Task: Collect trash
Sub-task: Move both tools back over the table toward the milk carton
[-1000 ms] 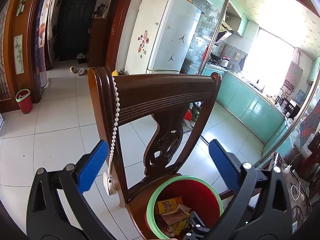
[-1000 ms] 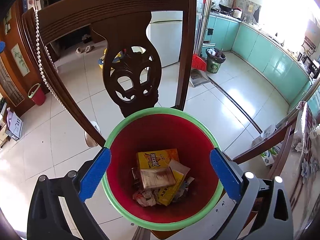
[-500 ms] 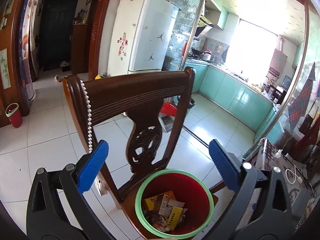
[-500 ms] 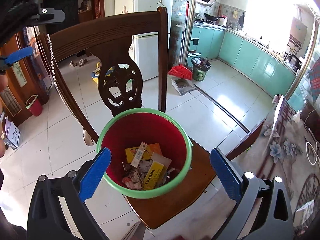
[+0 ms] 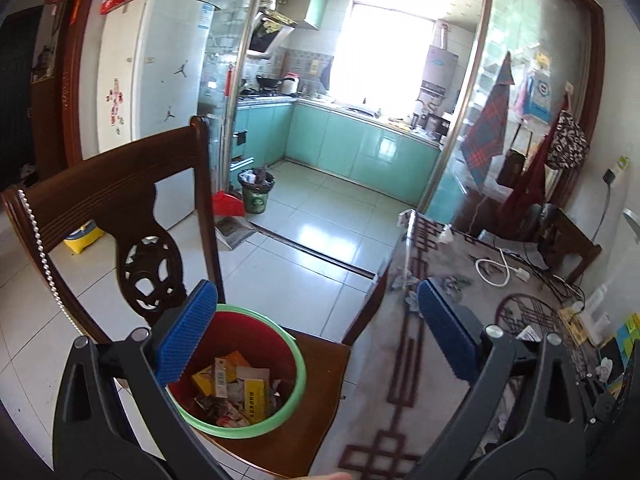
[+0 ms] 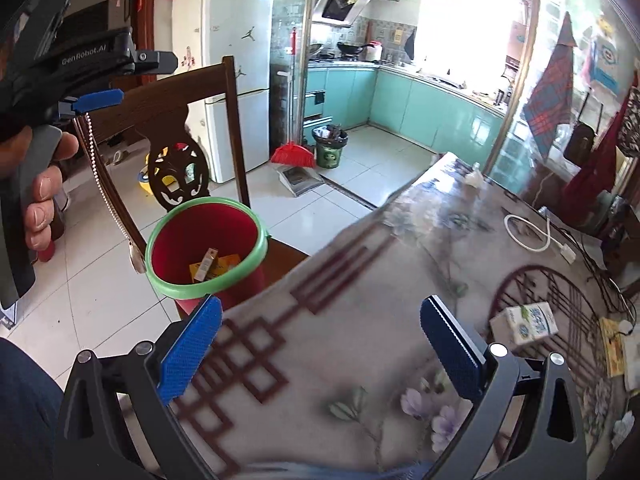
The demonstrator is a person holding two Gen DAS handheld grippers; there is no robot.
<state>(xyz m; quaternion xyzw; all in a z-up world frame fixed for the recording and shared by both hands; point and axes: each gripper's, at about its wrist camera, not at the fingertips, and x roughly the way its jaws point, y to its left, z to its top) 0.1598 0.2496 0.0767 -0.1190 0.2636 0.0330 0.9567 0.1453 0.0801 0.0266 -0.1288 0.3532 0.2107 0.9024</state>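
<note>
A red bin with a green rim (image 5: 298,368) (image 6: 262,242) stands on the seat of a dark wooden chair (image 5: 320,408) and holds several wrappers and small boxes (image 5: 236,388). My left gripper (image 5: 316,332) hovers open above the seat and table edge, nothing between its blue pads. My right gripper (image 6: 318,344) is open over the patterned table (image 6: 360,320), empty. A white and green milk carton (image 6: 524,322) lies on the table to its right. The left gripper's blue fingertip (image 6: 98,100) and a person's hand (image 6: 44,196) show at the right wrist view's left edge.
A white cable with plug (image 6: 536,236) (image 5: 500,270) lies further back on the table. Yellow leaflets (image 6: 612,344) lie at the table's right. A bead chain (image 6: 106,188) hangs from the chair back (image 5: 108,196). Beyond stand a fridge (image 5: 152,80), red broom (image 5: 228,202) and green kitchen bin (image 5: 256,194).
Both grippers have swung right, away from the bin and toward the table. The bin now sits at the lower left of both views, and the milk carton has come into the right wrist view.
</note>
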